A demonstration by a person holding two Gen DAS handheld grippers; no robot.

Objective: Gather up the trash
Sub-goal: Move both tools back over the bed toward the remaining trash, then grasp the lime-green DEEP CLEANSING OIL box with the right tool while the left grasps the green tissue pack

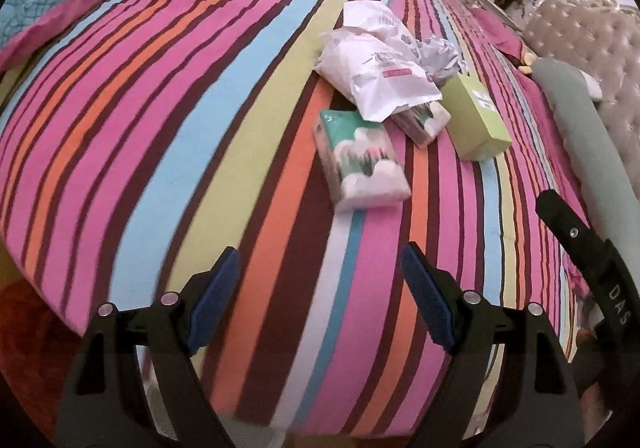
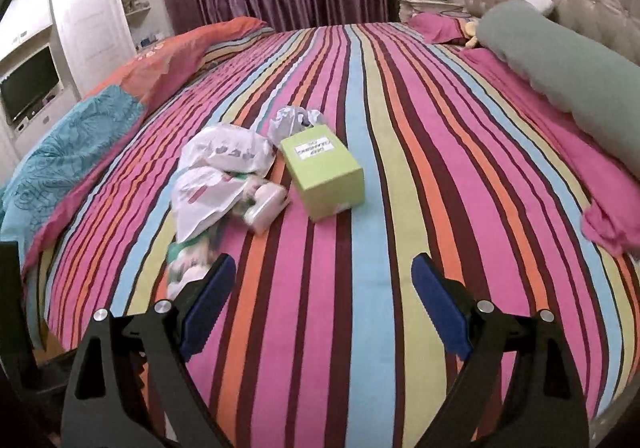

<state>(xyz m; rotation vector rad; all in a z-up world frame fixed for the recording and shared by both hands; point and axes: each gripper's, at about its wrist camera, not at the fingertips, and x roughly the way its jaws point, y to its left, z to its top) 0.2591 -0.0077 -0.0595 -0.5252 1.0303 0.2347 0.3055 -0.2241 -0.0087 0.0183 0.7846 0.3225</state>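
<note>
Hand-held gripper (image 1: 320,280) agape over bare striped bedspread (image 1: 160,107)

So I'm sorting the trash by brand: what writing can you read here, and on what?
"DAS": white letters on the right gripper's black body.
Green box: white label, print too blurred to read.
White plastic bags: red patch and grey marks, unreadable.
Tissue pack: no readable text.

Second tissue pack (image 1: 420,123) half under white plastic bag (image 1: 380,83); green box (image 2: 324,171) label print illegible.
</note>
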